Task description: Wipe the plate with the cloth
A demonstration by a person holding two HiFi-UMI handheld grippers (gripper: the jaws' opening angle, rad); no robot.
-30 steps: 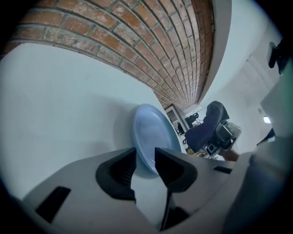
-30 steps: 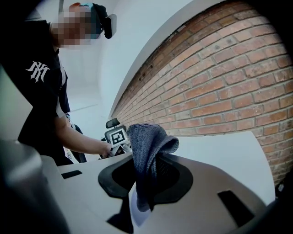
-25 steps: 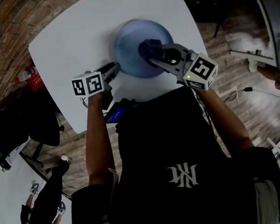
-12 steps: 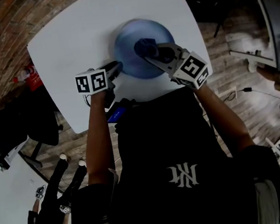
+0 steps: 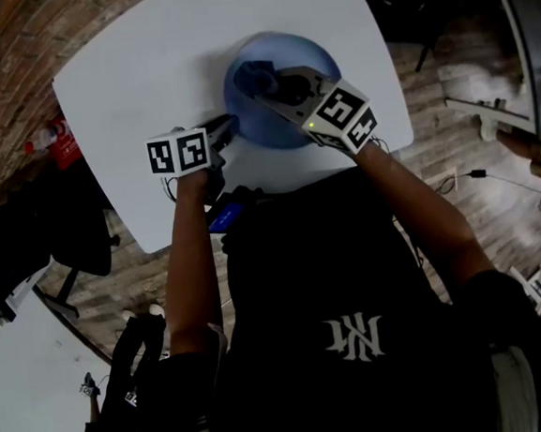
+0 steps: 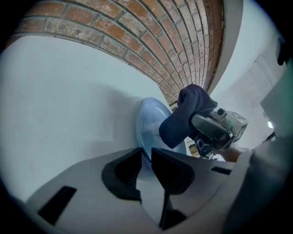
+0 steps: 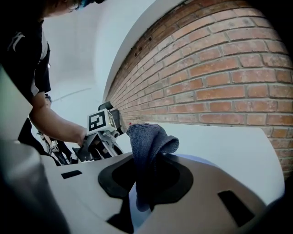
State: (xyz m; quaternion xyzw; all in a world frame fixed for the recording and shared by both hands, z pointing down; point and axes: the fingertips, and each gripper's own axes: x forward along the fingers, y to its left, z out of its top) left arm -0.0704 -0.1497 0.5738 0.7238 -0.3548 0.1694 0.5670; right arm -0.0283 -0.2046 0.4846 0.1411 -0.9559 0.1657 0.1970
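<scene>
Left gripper point(image 6: 146, 154) jaws just closed, pinching blue plate point(image 6: 149, 122) rim near table point(image 5: 144, 61) front edge; right gripper point(image 7: 147, 170) jaws clamp dark blue cloth point(image 7: 145, 137) over plate.

The person wears a black short-sleeved shirt point(image 5: 333, 280) with a white emblem point(image 5: 354, 338) on the chest, in the lower middle of the head view. The left hand-held gripper point(image 5: 225, 126) and the right hand-held gripper point(image 5: 268, 77) have dark bodies. Each carries a white cube with black square markers: the left cube point(image 5: 178, 153) and the right cube point(image 5: 342, 115), which shows a small green light. In the gripper views their shells are pale grey with black hollows.
</scene>
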